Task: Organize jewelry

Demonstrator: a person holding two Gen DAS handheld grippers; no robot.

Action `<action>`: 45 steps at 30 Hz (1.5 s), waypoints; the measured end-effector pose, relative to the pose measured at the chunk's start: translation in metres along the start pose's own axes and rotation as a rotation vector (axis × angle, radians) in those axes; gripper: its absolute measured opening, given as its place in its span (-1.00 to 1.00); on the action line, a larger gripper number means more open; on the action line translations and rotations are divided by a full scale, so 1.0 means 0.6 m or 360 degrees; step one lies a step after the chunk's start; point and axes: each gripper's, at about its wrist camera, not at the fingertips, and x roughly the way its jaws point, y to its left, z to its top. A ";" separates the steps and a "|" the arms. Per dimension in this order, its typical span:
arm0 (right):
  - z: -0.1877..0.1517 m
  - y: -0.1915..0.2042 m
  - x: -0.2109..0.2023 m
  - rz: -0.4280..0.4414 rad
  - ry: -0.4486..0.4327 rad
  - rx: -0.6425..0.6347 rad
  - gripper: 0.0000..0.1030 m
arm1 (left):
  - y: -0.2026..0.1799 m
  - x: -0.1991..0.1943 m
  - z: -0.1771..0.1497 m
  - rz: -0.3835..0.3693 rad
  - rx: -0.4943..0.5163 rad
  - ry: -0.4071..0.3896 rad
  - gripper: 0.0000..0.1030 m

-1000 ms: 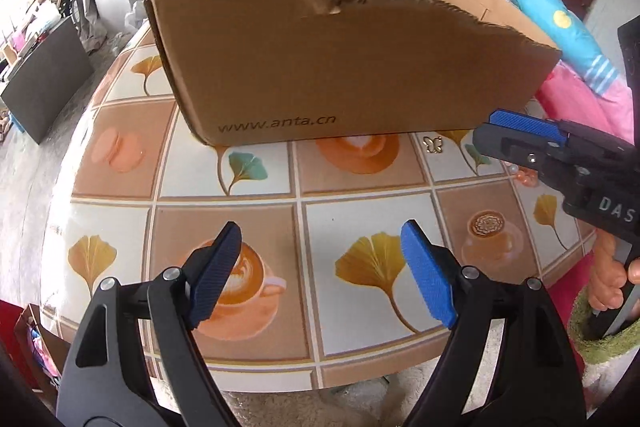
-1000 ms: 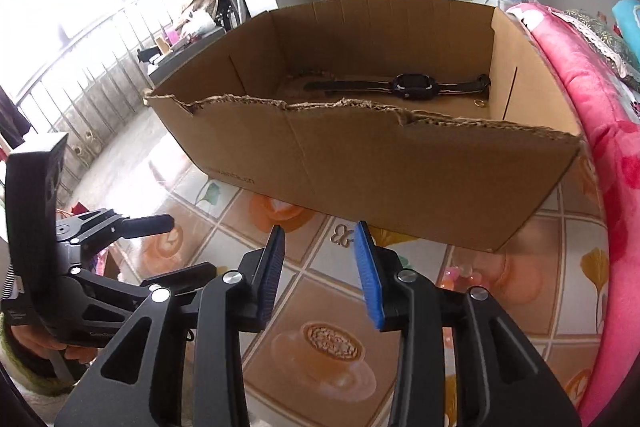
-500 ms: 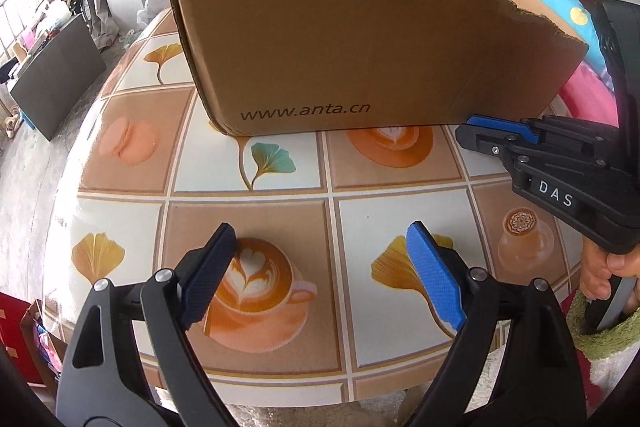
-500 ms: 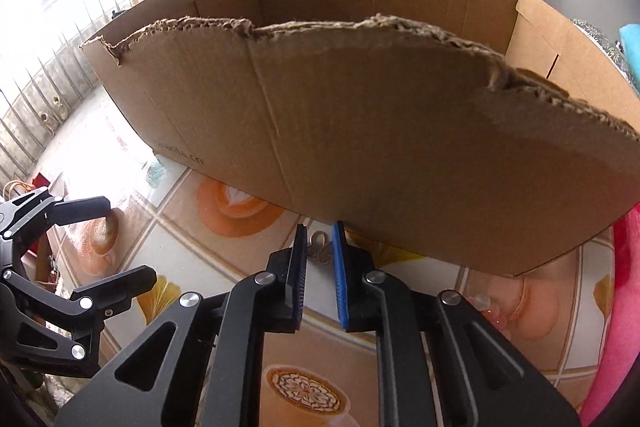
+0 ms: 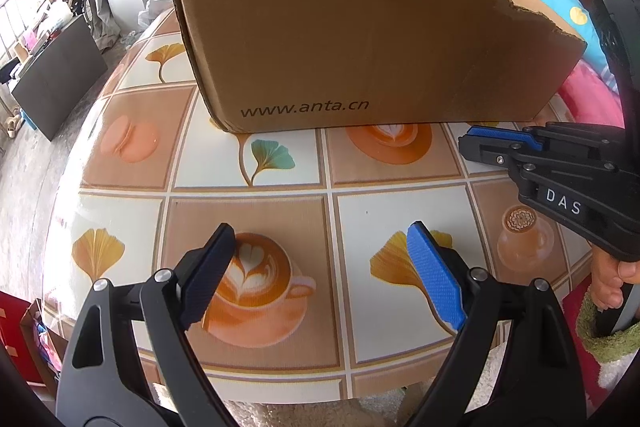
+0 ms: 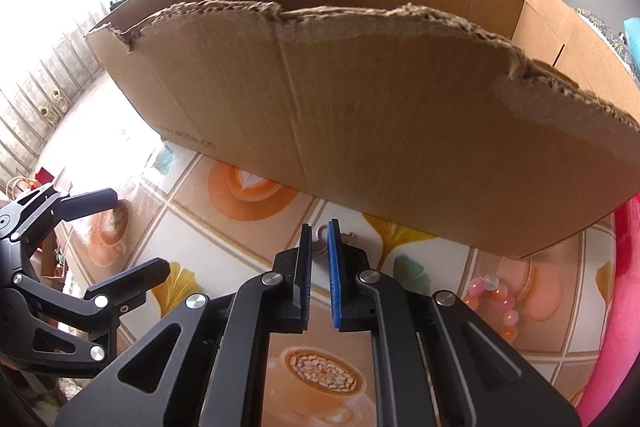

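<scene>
A small silver butterfly-shaped piece (image 6: 320, 245) lies on the patterned table (image 5: 248, 207), just in front of the torn cardboard box (image 6: 400, 127). My right gripper (image 6: 319, 229) points down at it. Its jaws are closing, and the piece sits pinched between the blue pads. Seen from the left wrist, the right gripper (image 5: 470, 141) is low beside the box (image 5: 360, 47), at its right end. My left gripper (image 5: 320, 239) hovers open over the coffee-cup tiles with nothing between its fingers. It also shows at the left as the left gripper (image 6: 136, 231).
A pink bead bracelet (image 6: 496, 299) lies on the table right of my right gripper. Pink bedding (image 6: 624, 307) borders the table's right side. A person's hand (image 5: 612, 283) grips the right tool's handle. The box's inside is hidden by its front wall.
My right gripper came down and forward to the table in front of the box, and its jaws narrowed around the butterfly piece. My left gripper stayed open and barely moved.
</scene>
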 end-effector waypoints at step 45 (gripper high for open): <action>-0.146 -0.060 -0.106 0.0327 -0.0151 0.0355 -0.83 | -0.101 -0.035 -0.018 -0.0321 0.0455 -0.0330 -0.02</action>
